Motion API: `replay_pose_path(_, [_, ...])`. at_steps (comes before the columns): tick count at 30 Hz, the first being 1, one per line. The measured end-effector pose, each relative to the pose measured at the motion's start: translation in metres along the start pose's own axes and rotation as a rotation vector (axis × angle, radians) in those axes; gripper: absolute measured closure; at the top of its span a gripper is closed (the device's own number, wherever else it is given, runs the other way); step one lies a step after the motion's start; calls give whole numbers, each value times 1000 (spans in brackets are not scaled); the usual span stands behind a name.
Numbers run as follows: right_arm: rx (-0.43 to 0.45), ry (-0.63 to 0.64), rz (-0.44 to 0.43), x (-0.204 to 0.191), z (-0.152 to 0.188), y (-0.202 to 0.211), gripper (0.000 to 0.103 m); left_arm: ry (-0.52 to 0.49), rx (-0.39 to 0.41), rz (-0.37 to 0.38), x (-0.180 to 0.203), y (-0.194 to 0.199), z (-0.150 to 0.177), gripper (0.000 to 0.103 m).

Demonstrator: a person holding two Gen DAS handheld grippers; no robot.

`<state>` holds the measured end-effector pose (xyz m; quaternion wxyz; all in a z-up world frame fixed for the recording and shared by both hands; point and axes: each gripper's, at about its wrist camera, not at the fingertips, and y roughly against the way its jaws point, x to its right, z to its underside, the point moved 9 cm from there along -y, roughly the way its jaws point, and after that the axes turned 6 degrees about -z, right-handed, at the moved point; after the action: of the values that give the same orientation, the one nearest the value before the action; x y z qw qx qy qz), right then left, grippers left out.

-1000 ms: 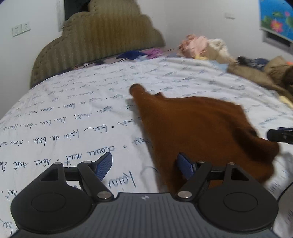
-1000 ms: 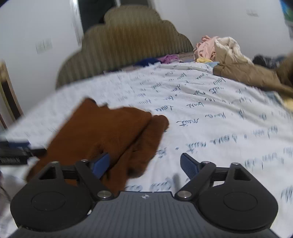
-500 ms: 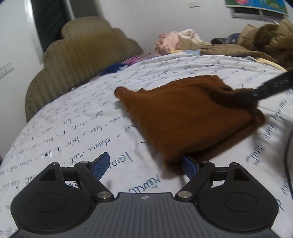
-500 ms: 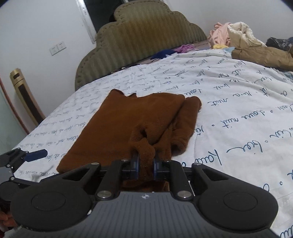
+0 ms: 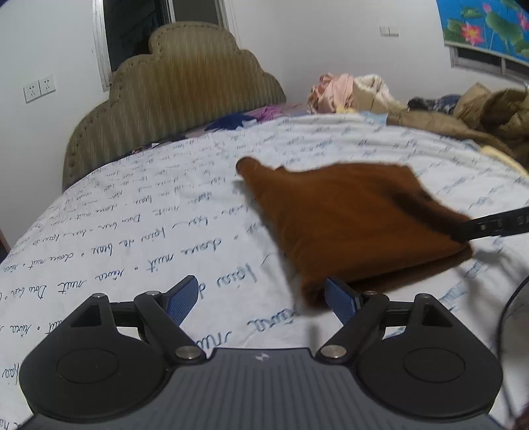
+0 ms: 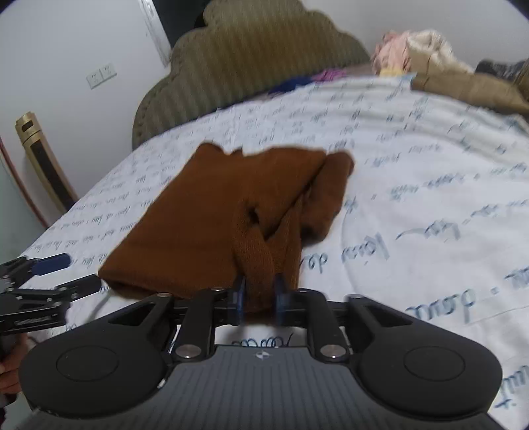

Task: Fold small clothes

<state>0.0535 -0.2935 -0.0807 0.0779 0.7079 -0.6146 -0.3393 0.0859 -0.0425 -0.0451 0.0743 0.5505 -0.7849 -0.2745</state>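
The brown garment [image 6: 224, 211] lies folded on the bed [image 6: 429, 185], filling the centre of the right wrist frame; its long axis runs from the lower centre, at the tool, up toward the headboard [image 6: 264, 53] at upper centre; a sleeve [image 6: 330, 192] lies along its right side, its cuff end pointing up-frame. In the left wrist frame the garment [image 5: 347, 218] sits right of centre, one pointed corner aimed at the upper left, the thick folded edge nearest the camera.

The right tool [image 6: 259, 297] is clamped on a bunched knit fold at the garment's near end; its jaws have just been easing apart a little, yet the cloth stays pinched between the blue pads [image 6: 238, 294]. The left tool [image 5: 261, 297] stands wide, nothing between its pads; its right-hand finger [image 5: 340, 297] is just beside the garment's near corner, whether touching I cannot tell.

Open sheet lies left of the garment in the left wrist frame and right of it in the right wrist frame; a pile of clothes [image 5: 350, 92] and a tan jacket [image 5: 463, 115] crowd the upper right. The sheet carries blue handwritten script; "nuit" and "de beau" can be made out, the rest is blurred. A lotus picture [image 5: 486, 26] hangs at the upper right, a socket [image 5: 39, 87] at the left.
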Motion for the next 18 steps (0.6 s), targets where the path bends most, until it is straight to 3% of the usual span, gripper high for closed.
replay_pose_path(4, [92,76,89,-12,-13,19,58,51,-49,6,5,-2,-6,18])
replay_pose_path(8, [97,137,88,-27,-15,11,32,68,-91,-18,15,-11,-2,18])
replay_pose_path(12, [21,164,155,-21,3,-15,30,118,-139,-36,16,-19,7,18])
replay_pose_path(14, [0,166,192,-17,12,-21,23,138,-155,-47,14,-22,11,18])
replay_pose_path(18, [14,147,173,-19,17,-18,10,168,-168,-81,9,-26,15,18])
